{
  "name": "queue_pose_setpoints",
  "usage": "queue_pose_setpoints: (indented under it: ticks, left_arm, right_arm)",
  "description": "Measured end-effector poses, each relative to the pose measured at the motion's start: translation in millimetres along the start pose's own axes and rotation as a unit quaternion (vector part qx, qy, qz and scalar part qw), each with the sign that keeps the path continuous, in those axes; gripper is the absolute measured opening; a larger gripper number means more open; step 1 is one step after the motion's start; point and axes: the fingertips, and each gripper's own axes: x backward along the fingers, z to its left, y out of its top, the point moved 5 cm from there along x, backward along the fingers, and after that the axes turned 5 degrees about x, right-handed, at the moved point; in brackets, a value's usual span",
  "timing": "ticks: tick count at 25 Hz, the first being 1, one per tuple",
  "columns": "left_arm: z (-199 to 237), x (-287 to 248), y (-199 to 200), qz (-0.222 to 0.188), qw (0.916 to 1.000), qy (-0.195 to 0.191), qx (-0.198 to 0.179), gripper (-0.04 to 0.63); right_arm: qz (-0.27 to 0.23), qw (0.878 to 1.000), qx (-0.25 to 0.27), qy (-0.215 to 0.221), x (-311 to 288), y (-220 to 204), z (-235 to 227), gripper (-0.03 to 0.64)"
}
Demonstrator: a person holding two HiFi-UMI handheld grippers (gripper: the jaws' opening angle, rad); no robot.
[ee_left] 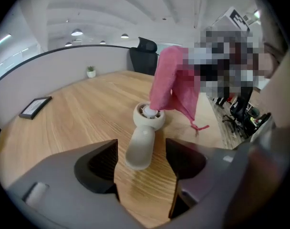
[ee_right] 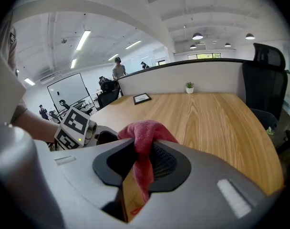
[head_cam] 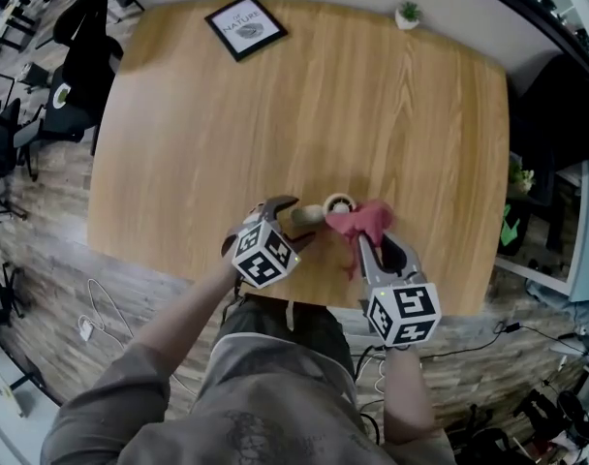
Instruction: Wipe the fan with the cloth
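Note:
A small beige hand fan [head_cam: 316, 212] lies flat on the wooden table [head_cam: 275, 114] near its front edge. In the left gripper view the fan [ee_left: 140, 144] points its handle at me, and the handle's end lies between the open jaws of my left gripper [ee_left: 141, 162] without touching them. A pink cloth [ee_left: 171, 82] hangs over the fan's round head. My right gripper [ee_right: 144, 149] is shut on that cloth [ee_right: 144, 135], just right of the fan in the head view [head_cam: 370, 243]. The left gripper [head_cam: 293, 223] sits to the fan's left.
A framed picture [head_cam: 245, 26] and a small potted plant [head_cam: 407, 14] stand at the table's far edge. Black office chairs stand beyond the table [ee_right: 262, 80]. The front edge of the table runs just under both grippers.

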Motion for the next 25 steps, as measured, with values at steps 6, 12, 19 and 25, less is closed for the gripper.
queue_pose_setpoints:
  ticks: [6,12,19,25]
  left_arm:
    - [4,-17,-8,0.0,1.0,-0.007,-0.003,0.251]
    - [5,-23,-13,-0.004,0.9996,-0.023,-0.014,0.21]
    - [4,-22,-17,-0.033,0.9984,-0.018,-0.042,0.207]
    - [3,-22,-16,-0.041,0.9977,-0.016,-0.051,0.206]
  right_arm:
    - [0.01,1.0,-0.013,-0.019,-7,-10,-9,0.084]
    - [0.014,0.999,-0.022,-0.036,-15,-16,-17,0.084]
    - [0.026,0.998,-0.007,-0.059,-46,-19,-19,0.084]
    - [0.057,0.997,0.018,-0.049,-86,-27,-2,0.084]
